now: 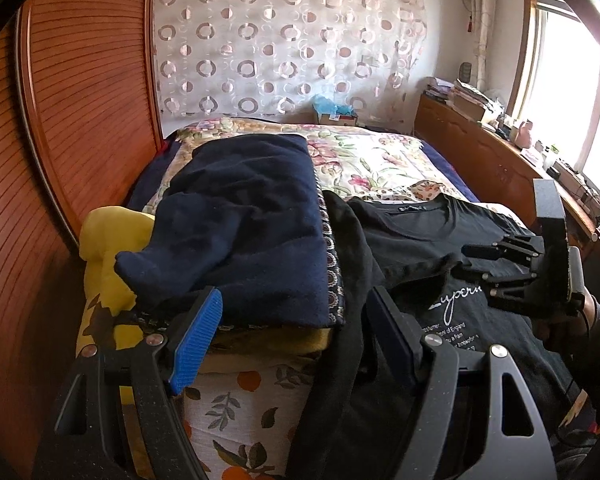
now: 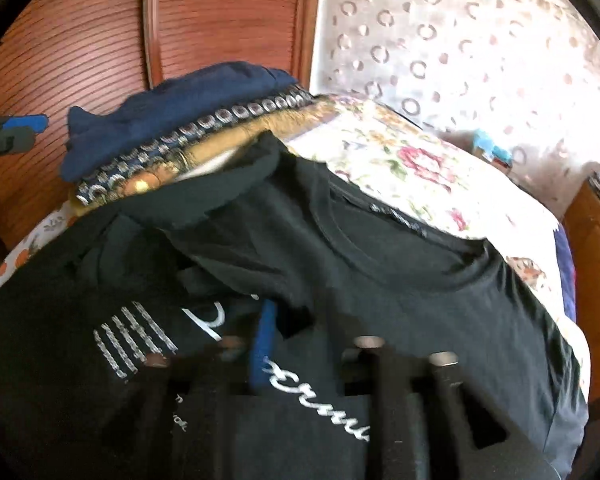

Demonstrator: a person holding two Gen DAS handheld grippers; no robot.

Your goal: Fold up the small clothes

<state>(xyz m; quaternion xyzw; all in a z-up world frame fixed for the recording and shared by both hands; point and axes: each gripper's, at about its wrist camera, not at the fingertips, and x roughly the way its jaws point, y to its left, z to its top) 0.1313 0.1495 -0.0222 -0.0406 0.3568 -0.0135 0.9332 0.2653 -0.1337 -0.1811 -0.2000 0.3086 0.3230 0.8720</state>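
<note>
both claws meet the black t-shirt (image 1: 440, 248): left gripper (image 1: 296, 340) released above it, right gripper (image 2: 300, 344) clenching its fabric.

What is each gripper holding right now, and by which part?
The left gripper is open and holds nothing. The right gripper pinches a fold of the black T-shirt near its chest print.

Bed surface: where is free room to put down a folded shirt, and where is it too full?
Free: the floral bedspread beyond the black T-shirt, up to the blue item by the curtain. Crowded: the near left corner, with the navy garment stacked on yellow cloth, and the near side under the shirt.
</note>
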